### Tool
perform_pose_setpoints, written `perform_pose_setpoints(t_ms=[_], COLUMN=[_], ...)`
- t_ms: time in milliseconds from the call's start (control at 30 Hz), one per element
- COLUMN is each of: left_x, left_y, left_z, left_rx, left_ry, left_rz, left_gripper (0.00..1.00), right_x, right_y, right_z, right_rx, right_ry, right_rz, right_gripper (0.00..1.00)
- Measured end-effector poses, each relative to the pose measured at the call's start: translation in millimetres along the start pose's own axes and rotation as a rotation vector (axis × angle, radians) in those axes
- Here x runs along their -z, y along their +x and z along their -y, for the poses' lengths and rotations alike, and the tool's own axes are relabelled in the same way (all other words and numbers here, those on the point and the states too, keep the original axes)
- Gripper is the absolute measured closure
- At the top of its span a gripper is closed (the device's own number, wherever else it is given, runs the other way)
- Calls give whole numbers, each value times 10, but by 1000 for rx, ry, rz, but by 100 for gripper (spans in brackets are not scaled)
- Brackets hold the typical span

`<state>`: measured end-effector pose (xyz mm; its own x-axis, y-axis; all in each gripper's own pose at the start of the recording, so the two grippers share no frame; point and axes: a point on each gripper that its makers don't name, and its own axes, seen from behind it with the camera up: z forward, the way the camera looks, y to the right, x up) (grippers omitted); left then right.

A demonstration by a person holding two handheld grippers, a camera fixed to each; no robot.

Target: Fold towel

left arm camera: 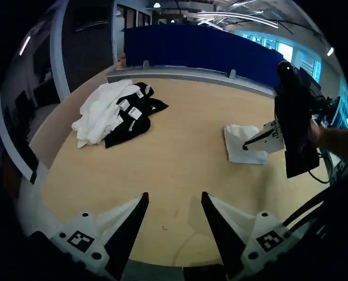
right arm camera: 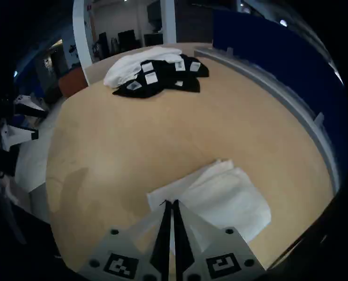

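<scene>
A folded white towel (left arm camera: 242, 143) (right arm camera: 225, 196) lies flat on the right part of the round wooden table (left arm camera: 183, 117) (right arm camera: 127, 140). My right gripper (right arm camera: 170, 203) (left arm camera: 245, 147) is shut, with its tips at the towel's near corner. Whether any cloth is pinched between them is unclear. A hand (left arm camera: 333, 140) holds it from the right. My left gripper (left arm camera: 174, 195) hangs open over bare wood near the table's front edge, with nothing between its fingers and well short of the towel.
A heap of white and black cloths with tags (left arm camera: 113, 112) (right arm camera: 150, 70) lies at the far left of the table. A blue partition (left arm camera: 197, 47) runs behind the table's far edge. Office furniture stands beyond it.
</scene>
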<state>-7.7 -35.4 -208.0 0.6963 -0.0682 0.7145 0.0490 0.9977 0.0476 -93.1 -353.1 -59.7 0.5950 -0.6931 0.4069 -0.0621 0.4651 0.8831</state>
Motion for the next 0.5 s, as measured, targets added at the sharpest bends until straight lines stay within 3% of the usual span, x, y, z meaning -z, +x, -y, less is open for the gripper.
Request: perform_pose_setpoints(t_ms=[167,400,433,500], left_x=[-1,-9,-13,-23], left_y=[-38,-2,2,6], left_z=[23,-9,-15,-26], left_rx=[6,1,-1,-4], left_ry=[1,-8,-10,-12], left_rz=[4,2,1,1], left_gripper=[17,17,17,17], right_x=[-122,-86,-82,-72], right_y=[-108,-79,-74,-70], right_z=[49,2,0,-4], right_rx=[-11,-25,-26,-28], right_ry=[12,17,17,18], right_rz=[27,24,23,22], right_gripper=[97,95,94,80])
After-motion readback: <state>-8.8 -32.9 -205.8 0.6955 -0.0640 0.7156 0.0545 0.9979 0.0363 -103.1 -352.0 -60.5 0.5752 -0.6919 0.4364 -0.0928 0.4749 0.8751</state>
